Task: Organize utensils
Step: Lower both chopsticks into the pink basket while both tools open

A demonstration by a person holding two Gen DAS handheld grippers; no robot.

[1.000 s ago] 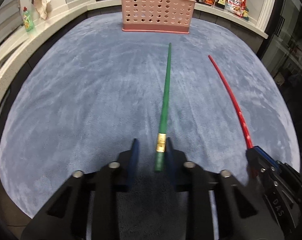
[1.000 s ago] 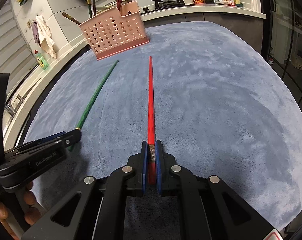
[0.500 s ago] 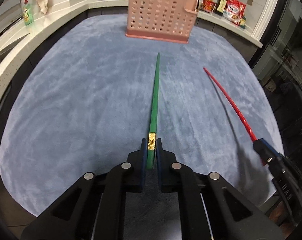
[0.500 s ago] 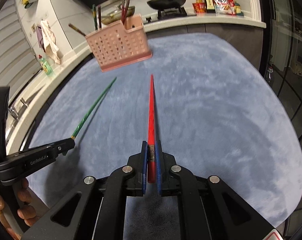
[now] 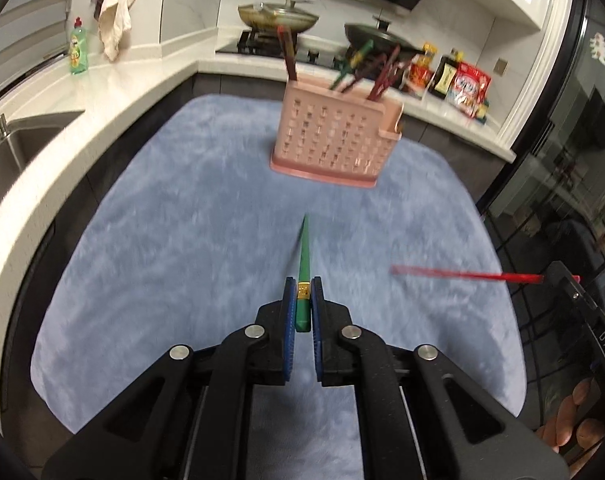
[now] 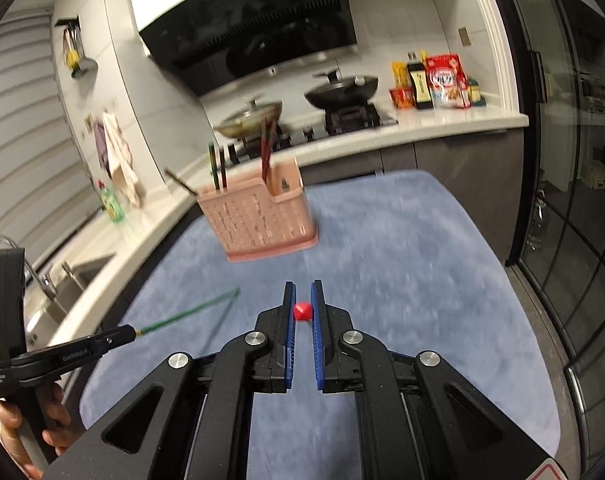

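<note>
The left tool (image 5: 301,300) is clenched on a green chopstick (image 5: 303,256) near its gold-banded butt end, and the stick points away toward twelve o'clock, its tip raised over the blue-grey mat (image 5: 182,240) that covers the worktop. In the left wrist view the pink perforated utensil basket (image 5: 334,136) stands beyond that tip at about one o'clock, with several chopsticks (red, green and dark ones, blurred) already leaning in it. The right tool (image 6: 302,304) grips a red chopstick (image 6: 302,311), which appears end-on between its blue pads in its own camera. From the left wrist view the same red stick (image 5: 462,274) runs nearly level at three o'clock. In the right wrist view the basket sits at eleven o'clock, and the person's hand (image 6: 26,432) holds the left tool's handle at eight o'clock.
</note>
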